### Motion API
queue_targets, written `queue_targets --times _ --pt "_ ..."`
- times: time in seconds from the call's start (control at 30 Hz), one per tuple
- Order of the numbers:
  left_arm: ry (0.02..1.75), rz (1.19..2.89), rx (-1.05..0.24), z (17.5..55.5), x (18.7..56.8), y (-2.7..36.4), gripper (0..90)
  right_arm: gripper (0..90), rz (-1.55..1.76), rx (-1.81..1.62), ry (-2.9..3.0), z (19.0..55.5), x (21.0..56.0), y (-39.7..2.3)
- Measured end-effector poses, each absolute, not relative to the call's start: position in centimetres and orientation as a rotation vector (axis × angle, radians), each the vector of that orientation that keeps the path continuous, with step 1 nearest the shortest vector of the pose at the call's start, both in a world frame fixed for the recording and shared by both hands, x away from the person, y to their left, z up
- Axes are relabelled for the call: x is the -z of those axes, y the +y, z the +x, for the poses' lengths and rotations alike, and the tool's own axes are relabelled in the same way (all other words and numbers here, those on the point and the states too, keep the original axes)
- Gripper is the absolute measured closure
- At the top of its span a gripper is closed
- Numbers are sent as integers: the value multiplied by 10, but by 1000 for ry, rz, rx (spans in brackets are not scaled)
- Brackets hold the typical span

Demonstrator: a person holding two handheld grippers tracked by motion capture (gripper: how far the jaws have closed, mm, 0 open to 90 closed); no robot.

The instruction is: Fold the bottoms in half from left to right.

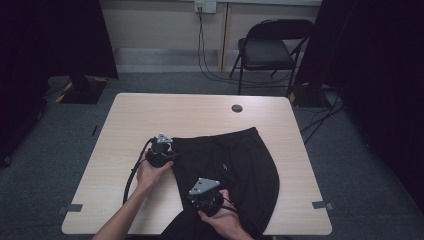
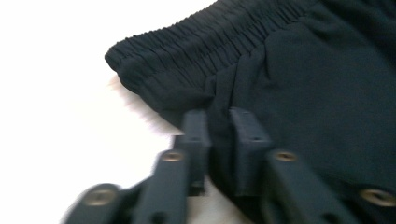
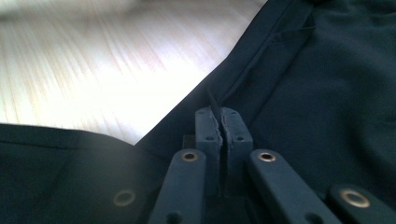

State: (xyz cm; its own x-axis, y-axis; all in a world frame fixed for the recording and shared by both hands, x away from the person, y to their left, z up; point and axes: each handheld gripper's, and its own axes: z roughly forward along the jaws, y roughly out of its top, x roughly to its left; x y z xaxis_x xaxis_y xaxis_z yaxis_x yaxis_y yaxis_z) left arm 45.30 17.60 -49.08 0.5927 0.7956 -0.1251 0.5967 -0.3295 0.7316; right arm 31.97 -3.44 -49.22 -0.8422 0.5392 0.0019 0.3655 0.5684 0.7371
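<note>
A pair of black shorts (image 1: 235, 165) is lying spread over the middle and right of the wooden surface (image 1: 150, 115), with its elastic waistband (image 2: 205, 42) toward the person's left side and its lower part running off the near edge. The left gripper (image 1: 161, 150) is sitting at the waistband corner, and in the left gripper view its fingers (image 2: 196, 135) are pinching a fold of the dark cloth just below the gathered elastic, so they are clenched on the shorts. The right gripper (image 1: 205, 197) is resting nearer the person on the garment's near side; in the right gripper view its fingers (image 3: 208, 130) are pressed together with a thin edge of fabric standing up between them, beside a stitched seam (image 3: 261, 56), so they too are grasping the shorts.

Judging by both grips at the garment's left edge, the step in hand looks like taking hold for a fold or a straightening. The next move is probably calling for both hands lifting together and carrying that edge across toward the right, keeping the cloth taut between them so it is not bunching, and keeping both pinches firm, since the thin fabric could be slipping out.
</note>
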Motion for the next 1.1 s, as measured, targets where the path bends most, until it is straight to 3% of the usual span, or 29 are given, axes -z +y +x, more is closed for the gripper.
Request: queue_targets --times 0.27,0.6,1.1 --pt "1078 1889 -276 456 465 183 875 890 736 -1268 2505 321 457 -35" --pt "1036 1780 -328 449 411 193 876 892 633 -1463 2411 325 388 -16" --pt "1000 1671 -523 447 296 240 878 893 473 -1669 2213 337 285 25"
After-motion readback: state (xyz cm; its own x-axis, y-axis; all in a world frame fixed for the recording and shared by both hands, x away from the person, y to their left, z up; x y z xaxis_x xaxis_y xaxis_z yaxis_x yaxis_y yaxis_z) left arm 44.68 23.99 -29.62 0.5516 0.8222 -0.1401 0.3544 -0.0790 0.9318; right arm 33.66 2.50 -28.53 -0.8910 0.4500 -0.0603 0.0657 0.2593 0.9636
